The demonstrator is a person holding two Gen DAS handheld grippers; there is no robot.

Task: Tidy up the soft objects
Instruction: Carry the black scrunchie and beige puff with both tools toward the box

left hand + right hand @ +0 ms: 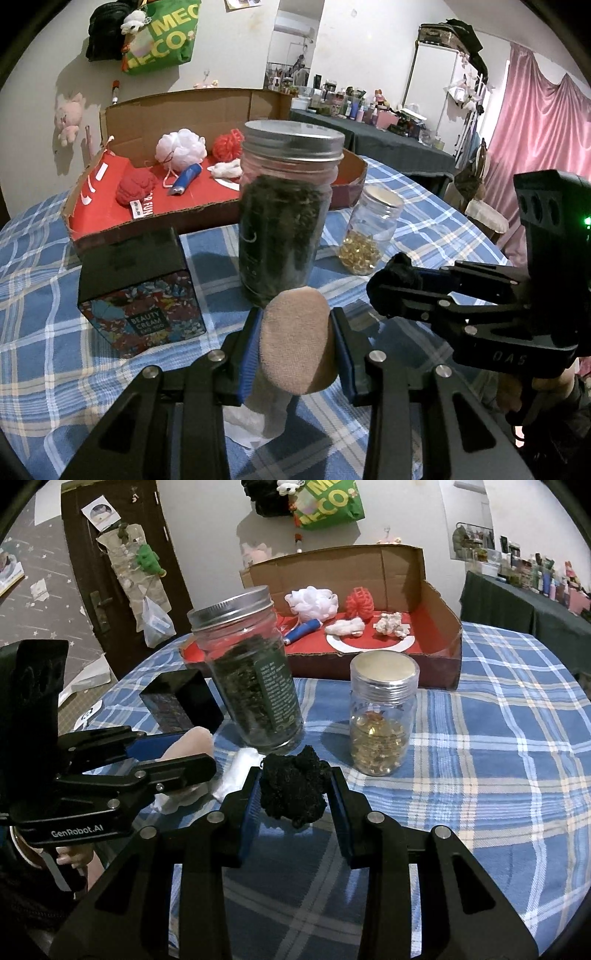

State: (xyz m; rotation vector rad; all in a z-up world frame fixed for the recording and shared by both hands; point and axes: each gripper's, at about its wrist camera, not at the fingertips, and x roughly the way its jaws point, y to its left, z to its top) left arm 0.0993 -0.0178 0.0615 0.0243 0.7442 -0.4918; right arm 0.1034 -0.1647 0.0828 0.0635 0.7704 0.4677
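Left gripper (295, 345) clamped on beige powder puff (293, 343) | right gripper (293, 794) clamped on black scrunchie (293, 790) | both likely light, squashy; grip mid-body | both just before tea-leaf jar (286, 206).

Green bag (162, 37) top cut off, dark jar (251, 675) label unreadable, dresser bottles (343, 101) too small.

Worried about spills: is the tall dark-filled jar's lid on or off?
On: a metal lid caps the tall jar, which stands upright.
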